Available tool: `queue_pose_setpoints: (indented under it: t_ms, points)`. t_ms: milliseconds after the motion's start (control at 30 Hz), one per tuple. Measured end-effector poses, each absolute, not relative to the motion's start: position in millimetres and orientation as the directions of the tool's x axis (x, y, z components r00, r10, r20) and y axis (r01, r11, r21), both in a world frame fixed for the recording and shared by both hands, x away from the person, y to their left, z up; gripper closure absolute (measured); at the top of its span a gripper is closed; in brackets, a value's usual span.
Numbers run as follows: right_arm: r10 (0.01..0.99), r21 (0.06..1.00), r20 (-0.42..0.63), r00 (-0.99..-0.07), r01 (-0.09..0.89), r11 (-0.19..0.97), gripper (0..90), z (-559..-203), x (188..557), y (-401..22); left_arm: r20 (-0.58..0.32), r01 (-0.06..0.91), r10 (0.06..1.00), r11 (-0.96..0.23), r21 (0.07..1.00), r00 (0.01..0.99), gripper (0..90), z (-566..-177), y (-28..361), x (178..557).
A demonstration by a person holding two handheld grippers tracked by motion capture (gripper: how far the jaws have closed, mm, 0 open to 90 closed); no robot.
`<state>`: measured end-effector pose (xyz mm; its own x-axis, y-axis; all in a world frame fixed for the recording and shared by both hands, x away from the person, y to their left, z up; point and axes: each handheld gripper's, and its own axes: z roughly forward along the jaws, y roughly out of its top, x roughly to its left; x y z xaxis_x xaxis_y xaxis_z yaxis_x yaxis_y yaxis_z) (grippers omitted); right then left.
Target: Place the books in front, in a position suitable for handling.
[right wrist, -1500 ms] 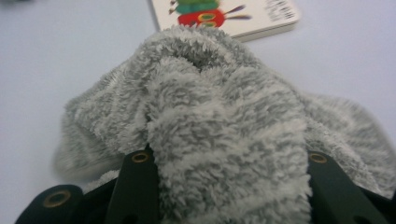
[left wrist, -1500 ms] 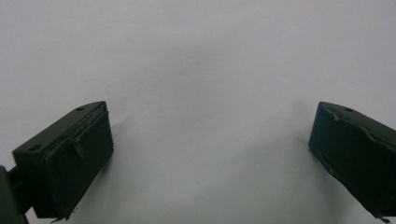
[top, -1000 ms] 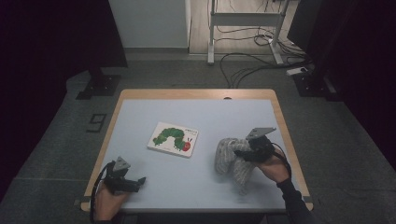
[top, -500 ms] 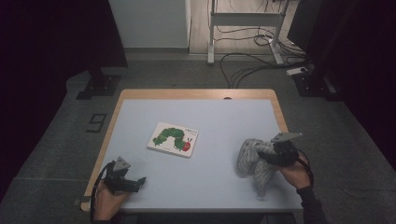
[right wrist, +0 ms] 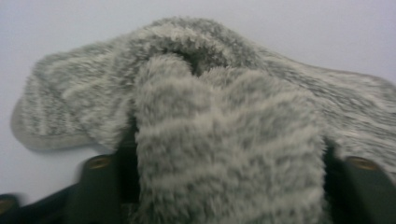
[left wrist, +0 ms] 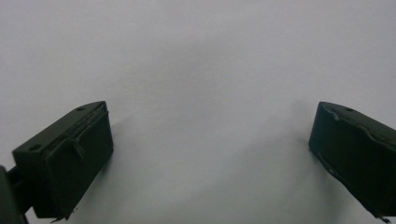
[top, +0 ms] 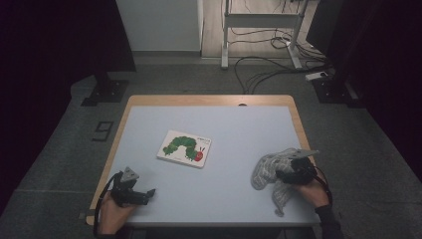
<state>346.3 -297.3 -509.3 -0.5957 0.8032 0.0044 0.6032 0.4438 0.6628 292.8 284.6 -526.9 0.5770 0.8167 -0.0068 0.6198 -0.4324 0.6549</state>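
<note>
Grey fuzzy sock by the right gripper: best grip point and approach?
Grip the sock at the folded hump in its middle, where the fabric bunches and stands up off the table; its flat ends give little to pinch. Come from the near right edge, as the right gripper does. Its fingers have just been opening; the hump lies between them.

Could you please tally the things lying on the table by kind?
Caterpillar picture book: 1
Fuzzy grey sock: 1, though the folds may hide a second
Total: 2
</note>
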Motion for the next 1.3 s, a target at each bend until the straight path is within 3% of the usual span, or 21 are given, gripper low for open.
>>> queue_pose_setpoints:
  t_ms: [133, 467, 733, 1000, 1300]
  points:
    - [0.809, 0.67, -0.013, -0.588, 0.595, 0.443, 14.2, -496.7, 343.1, -297.8, -0.004, 0.618, 0.814, -0.438, 0.653, 0.581, 0.0, -526.7, 284.4, 293.3]
    - [0.775, 0.733, -0.034, -0.632, 0.511, 0.449, 12.3, -467.5, 343.4, -275.9, -0.011, 0.595, 0.774, -0.477, 0.647, 0.633, 0.0, -511.4, 276.4, 309.5]
    - [0.738, 0.751, -0.017, -0.675, 0.479, 0.455, 0.4, -467.7, 354.1, -236.8, 0.003, 0.567, 0.742, -0.515, 0.643, 0.671, 0.0, -489.0, 262.3, 350.1]
    - [0.701, 0.752, -0.015, -0.713, 0.454, 0.478, 0.0, -472.6, 361.9, -200.1, 0.041, 0.548, 0.708, -0.58, 0.602, 0.705, 0.0, -491.4, 250.1, 390.5]
    - [0.668, 0.75, -0.011, -0.744, 0.436, 0.498, 0.0, -481.3, 372.4, -168.1, -0.001, 0.552, 0.671, -0.61, 0.568, 0.742, 0.0, -514.0, 239.1, 410.8]
